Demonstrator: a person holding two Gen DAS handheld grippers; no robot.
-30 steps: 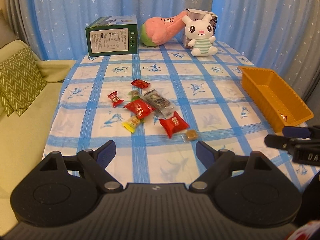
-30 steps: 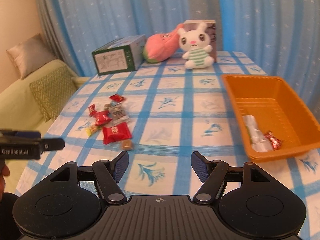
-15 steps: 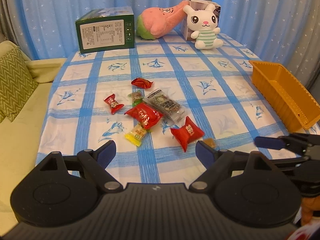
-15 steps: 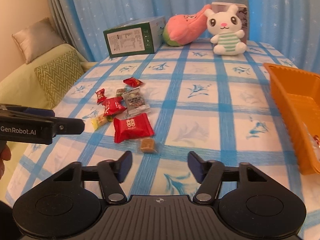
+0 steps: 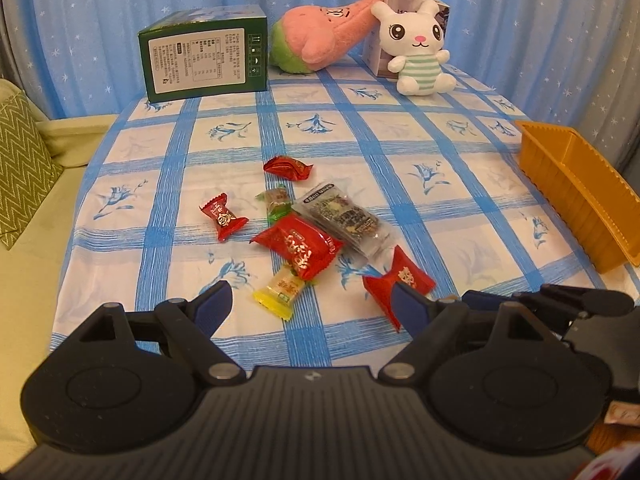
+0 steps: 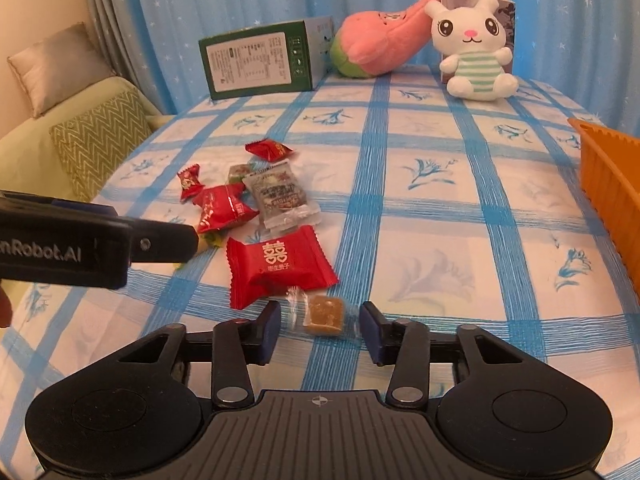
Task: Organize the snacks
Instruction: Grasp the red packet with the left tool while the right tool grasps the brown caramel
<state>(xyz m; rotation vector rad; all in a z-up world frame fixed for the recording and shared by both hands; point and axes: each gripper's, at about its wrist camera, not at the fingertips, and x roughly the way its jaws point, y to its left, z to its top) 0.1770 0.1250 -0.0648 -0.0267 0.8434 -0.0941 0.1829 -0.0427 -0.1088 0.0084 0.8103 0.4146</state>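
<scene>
A small brown candy in clear wrap lies on the checked tablecloth between the jaws of my right gripper. The jaws are closing, with a gap left on each side of the candy. Just beyond it sits a red packet, then a pile of several snacks, among them a clear dark-print packet. My left gripper hovers open over the near side of the pile, with a yellow candy showing between its fingers. The orange basket stands at the right table edge.
A green box, a pink plush and a white rabbit plush line the far edge of the table. A sofa with a zigzag cushion is close on the left. Blue curtains hang behind.
Both grippers came forward and down toward the snack pile. The right jaws narrowed around the brown candy, and the basket slid toward the right edge of both views.
</scene>
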